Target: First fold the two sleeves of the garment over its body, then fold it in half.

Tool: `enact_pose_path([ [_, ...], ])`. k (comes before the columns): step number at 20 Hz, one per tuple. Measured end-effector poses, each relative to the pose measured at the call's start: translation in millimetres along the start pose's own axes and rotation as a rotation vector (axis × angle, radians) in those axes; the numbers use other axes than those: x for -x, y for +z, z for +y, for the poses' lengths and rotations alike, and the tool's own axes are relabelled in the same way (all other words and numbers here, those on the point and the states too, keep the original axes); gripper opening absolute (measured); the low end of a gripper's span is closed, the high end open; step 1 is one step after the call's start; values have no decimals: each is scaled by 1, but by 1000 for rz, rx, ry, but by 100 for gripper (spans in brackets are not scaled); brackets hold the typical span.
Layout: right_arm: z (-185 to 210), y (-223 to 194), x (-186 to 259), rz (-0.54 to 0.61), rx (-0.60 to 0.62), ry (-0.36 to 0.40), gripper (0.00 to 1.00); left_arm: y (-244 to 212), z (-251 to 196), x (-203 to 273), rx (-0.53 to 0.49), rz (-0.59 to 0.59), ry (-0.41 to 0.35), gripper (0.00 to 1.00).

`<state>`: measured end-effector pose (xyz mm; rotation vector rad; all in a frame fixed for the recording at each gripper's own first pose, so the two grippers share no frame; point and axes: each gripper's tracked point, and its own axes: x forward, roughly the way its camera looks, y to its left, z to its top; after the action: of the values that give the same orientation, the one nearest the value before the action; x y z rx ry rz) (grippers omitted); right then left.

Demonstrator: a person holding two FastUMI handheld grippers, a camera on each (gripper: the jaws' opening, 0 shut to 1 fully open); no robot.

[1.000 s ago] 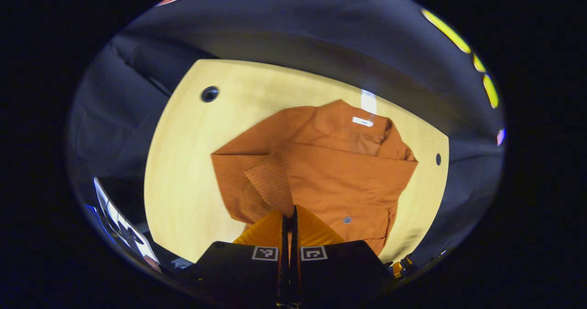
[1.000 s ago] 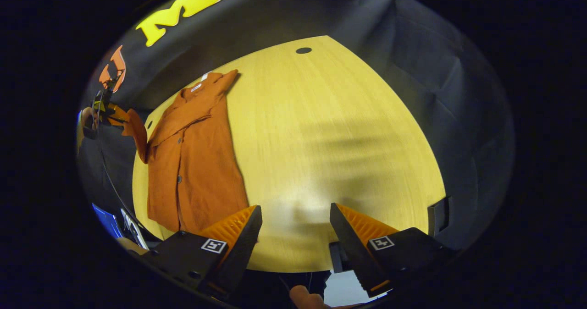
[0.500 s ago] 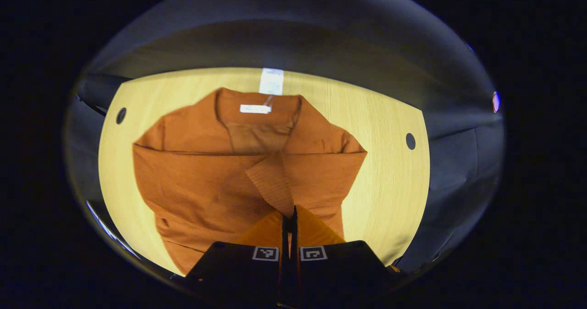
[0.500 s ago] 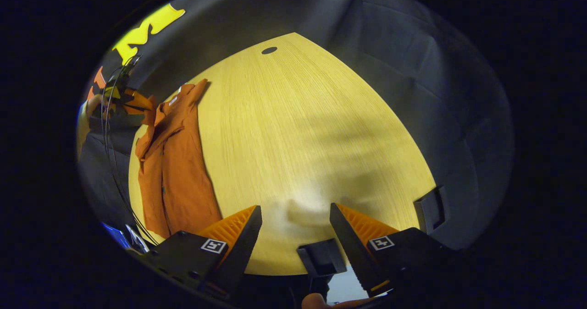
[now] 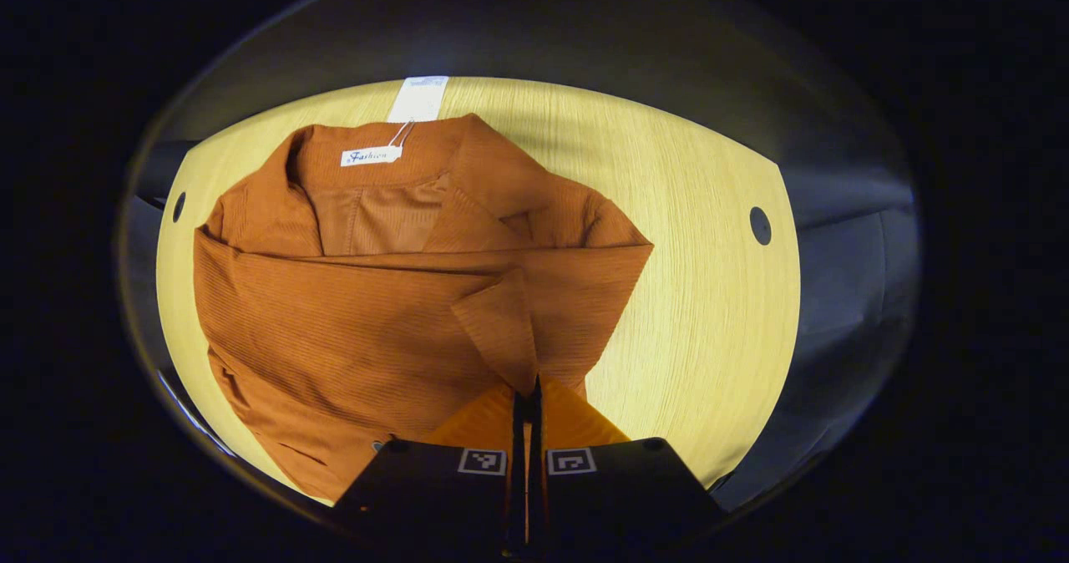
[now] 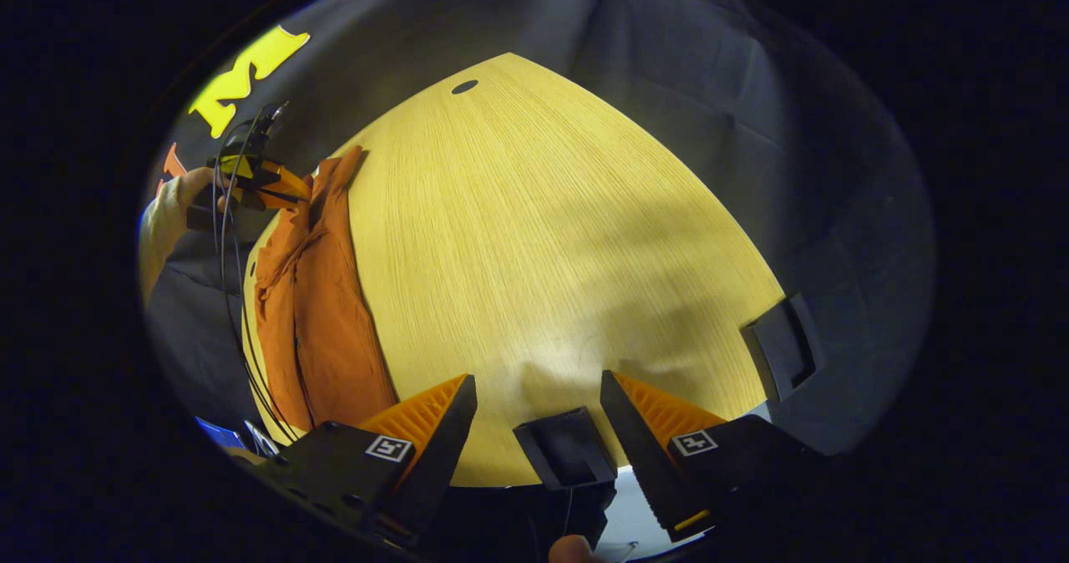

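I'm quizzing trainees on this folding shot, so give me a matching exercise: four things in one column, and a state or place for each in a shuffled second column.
1. left gripper
2. right gripper
3. white hang tag
4. orange shirt

A. open above the table's near edge
B. lying on the wooden table
C. shut on the sleeve cuff
D. on the tabletop beyond the collar

Pairs: 1-C, 2-A, 3-D, 4-B

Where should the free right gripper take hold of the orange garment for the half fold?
Probably the hem corner nearest the right gripper, approached low from the bare table side. The garment lies flat in a long strip along the table's edge, its near end closest. The left gripper is shut on the sleeve cuff near the collar end.
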<state>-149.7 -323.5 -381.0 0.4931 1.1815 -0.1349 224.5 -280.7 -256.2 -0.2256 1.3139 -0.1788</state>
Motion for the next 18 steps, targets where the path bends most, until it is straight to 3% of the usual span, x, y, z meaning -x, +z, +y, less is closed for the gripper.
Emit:
enact_pose_path([
  [2, -7, -4, 3, 2, 15, -23, 96, -4, -13, -1, 28, 2, -73, 2],
  [4, -4, -5, 7, 0, 6, -25, 96, -9, -25, 2, 43, 12, -142, 49],
  [7, 1, -8, 10, 5, 29, -28, 96, -11, -21, 16, 36, -6, -141, 96],
  [13, 31, -8, 10, 13, 128, -20, 96, -28, 15, 62, 43, -72, -202, 99],
  [18, 73, -16, 1, 53, 289, -21, 98, -79, 107, 102, 73, -100, -180, 99],
])
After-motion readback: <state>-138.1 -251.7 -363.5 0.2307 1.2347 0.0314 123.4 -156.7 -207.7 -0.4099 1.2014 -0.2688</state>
